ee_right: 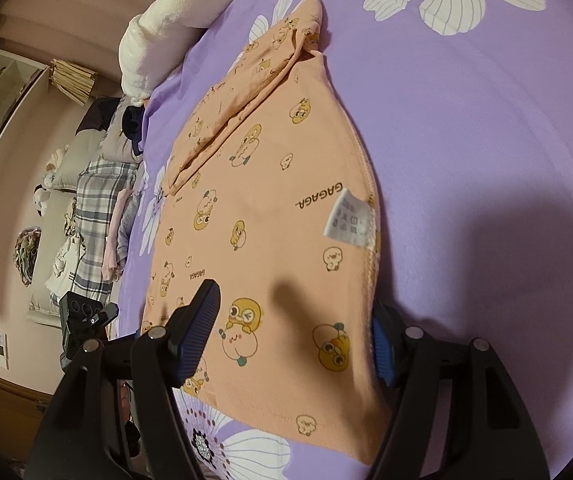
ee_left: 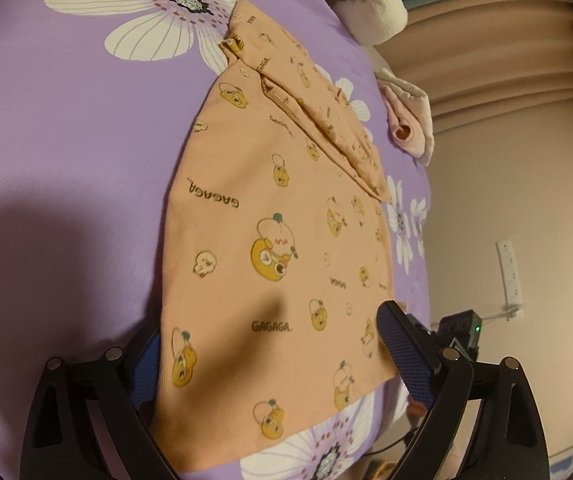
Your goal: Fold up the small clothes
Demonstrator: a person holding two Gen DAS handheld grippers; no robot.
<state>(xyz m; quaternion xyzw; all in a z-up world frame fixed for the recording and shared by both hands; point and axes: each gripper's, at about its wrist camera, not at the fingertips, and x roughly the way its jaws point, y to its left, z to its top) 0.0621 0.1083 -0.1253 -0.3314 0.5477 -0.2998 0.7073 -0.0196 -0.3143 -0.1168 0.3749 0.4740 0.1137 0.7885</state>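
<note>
On purple floral bedspread (ee_left: 66, 128): peach printed garment (ee_left: 270, 240) spread flat, sleeve folded inward, hem nearest for next fold; left gripper (ee_left: 282, 360) and right gripper (ee_right: 290, 336) jaws apart, straddling hem corners, nothing clamped.

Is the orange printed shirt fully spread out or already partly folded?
Partly folded: the shirt lies flat, one sleeve laid over its body.

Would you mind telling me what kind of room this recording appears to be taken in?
Most likely a bedroom at home. The orange printed garment lies on a bed under a purple flowered sheet, a fluffy white blanket sits at its far end, and more clothes and bedding are piled alongside.
</note>
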